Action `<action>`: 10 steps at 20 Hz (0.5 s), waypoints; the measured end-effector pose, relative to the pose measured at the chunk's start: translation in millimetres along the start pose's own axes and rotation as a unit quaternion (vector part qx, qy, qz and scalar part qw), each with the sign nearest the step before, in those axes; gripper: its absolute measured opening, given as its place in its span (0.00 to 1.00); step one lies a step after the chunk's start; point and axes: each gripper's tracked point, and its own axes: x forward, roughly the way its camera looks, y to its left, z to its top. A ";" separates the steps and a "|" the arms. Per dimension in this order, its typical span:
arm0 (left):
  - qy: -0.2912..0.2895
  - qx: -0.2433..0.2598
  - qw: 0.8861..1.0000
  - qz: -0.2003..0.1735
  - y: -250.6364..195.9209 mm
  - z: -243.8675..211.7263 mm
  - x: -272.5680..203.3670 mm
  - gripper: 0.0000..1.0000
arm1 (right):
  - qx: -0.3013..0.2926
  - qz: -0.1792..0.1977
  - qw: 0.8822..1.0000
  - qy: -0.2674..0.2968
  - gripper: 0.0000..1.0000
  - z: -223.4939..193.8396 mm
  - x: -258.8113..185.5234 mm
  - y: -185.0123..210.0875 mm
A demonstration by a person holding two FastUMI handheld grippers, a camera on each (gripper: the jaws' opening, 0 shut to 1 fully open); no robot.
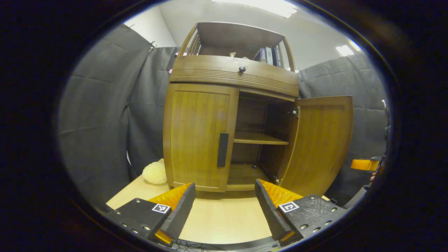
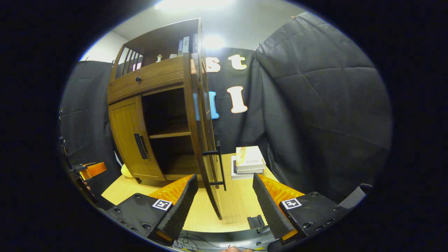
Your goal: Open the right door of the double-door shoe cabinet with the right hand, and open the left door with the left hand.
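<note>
The wooden shoe cabinet (image 1: 224,73) stands on a light table. Its right door (image 1: 320,143) is swung wide open and bare shelves (image 1: 259,139) show inside. The left door (image 1: 197,138) is closed, with a dark vertical handle (image 1: 222,149) at its inner edge. My left gripper (image 1: 224,204) is open, a short way in front of the cabinet and below that handle. In the right gripper view the open right door (image 2: 204,140) is seen edge-on, its bar handle (image 2: 219,164) just above and between the fingers. My right gripper (image 2: 224,201) is open, clear of the handle.
A cream plush thing (image 1: 155,173) lies left of the cabinet. A stack of books (image 2: 247,161) sits on the table behind the open door. More books (image 1: 268,56) stand on the top shelf. A small dark clip (image 2: 256,221) lies at the table's near edge.
</note>
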 end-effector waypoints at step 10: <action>-0.022 0.018 0.999 -0.043 13.7 20.3 28.8 0.98 | -0.050 0.061 0.996 -0.039 0.92 27.1 -1.4 124.1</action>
